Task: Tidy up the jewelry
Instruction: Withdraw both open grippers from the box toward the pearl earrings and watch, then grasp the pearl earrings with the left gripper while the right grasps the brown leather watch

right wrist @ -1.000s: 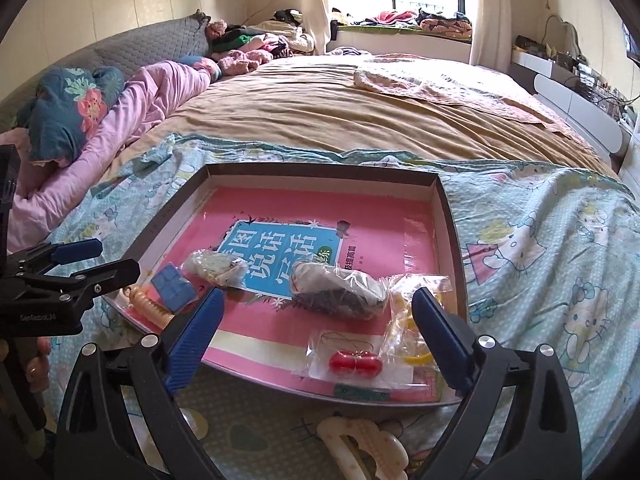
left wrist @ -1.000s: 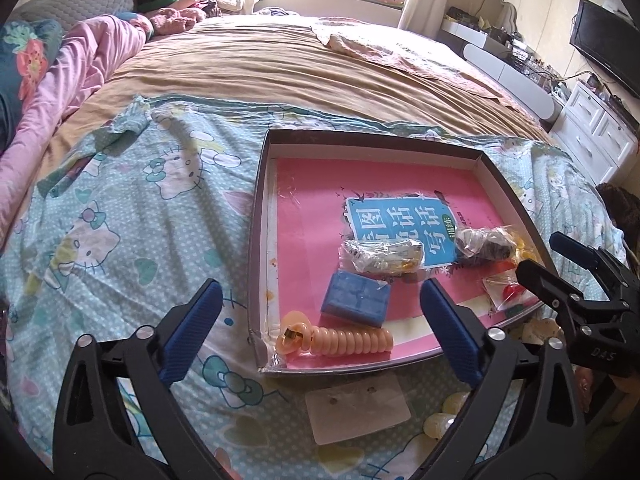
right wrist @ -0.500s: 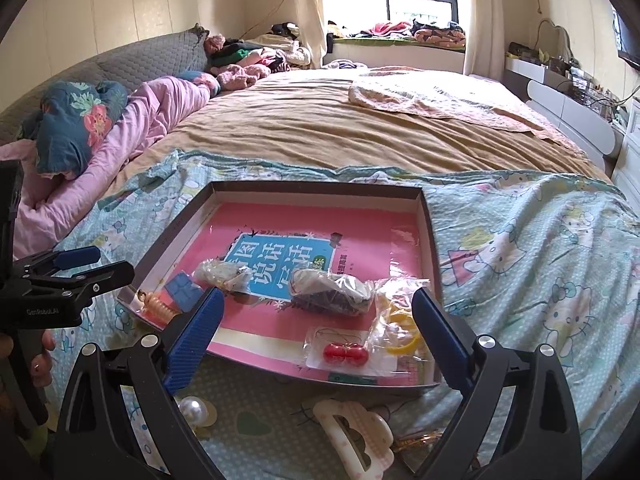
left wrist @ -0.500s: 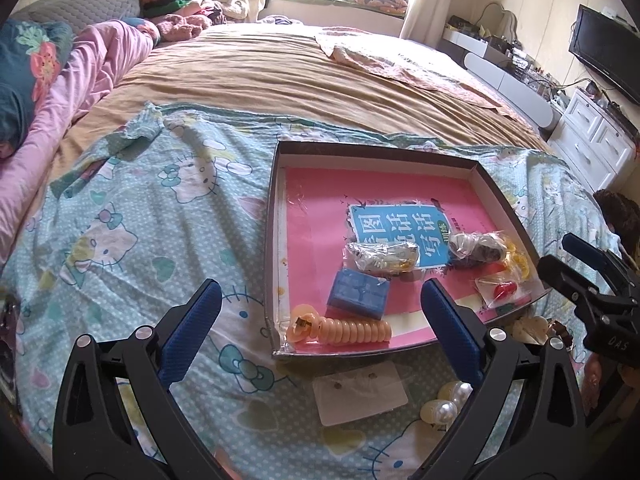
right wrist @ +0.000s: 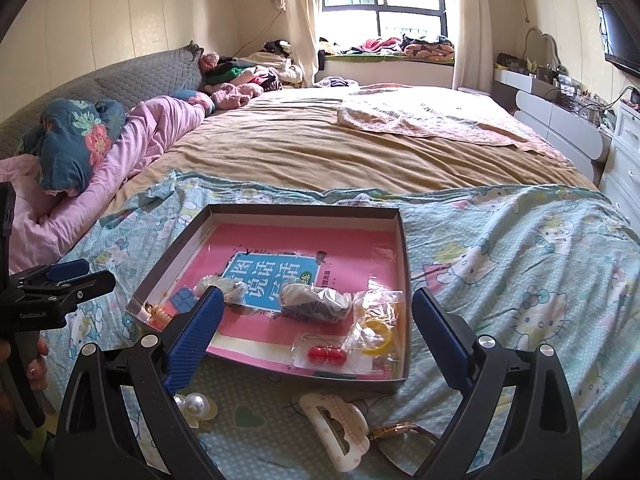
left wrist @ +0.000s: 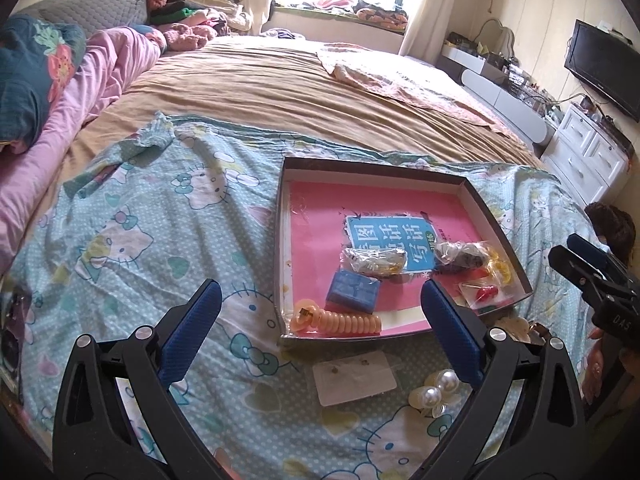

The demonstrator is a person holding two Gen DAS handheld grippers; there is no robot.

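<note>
A shallow dark box (left wrist: 400, 170) (right wrist: 403, 264) with a pink book inside lies on the Hello Kitty sheet. It holds a blue case (left wrist: 353, 291), an orange coil hair tie (left wrist: 340, 322), bagged jewelry (left wrist: 376, 260), a dark bagged piece (right wrist: 316, 304), red beads in a bag (right wrist: 327, 356) and yellow rings (right wrist: 376, 330). In front of the box lie an earring card (left wrist: 354, 376), pearl clips (left wrist: 436, 388) (right wrist: 192, 402) and a cream hair claw (right wrist: 340, 428). My left gripper (left wrist: 320, 328) and right gripper (right wrist: 316, 332) hover open above the box's near edge, holding nothing.
Beyond lies a tan bedspread (right wrist: 320, 148), with pink bedding (right wrist: 152, 136) and pillows at the left. White drawers (left wrist: 588, 160) and a TV (left wrist: 600, 64) stand at the right. A hand (right wrist: 36, 364) grips the left gripper's handle.
Both grippers have drawn back and risen from the box, so more of the sheet and the loose items in front of it show. Both stay open; nothing was picked up.
</note>
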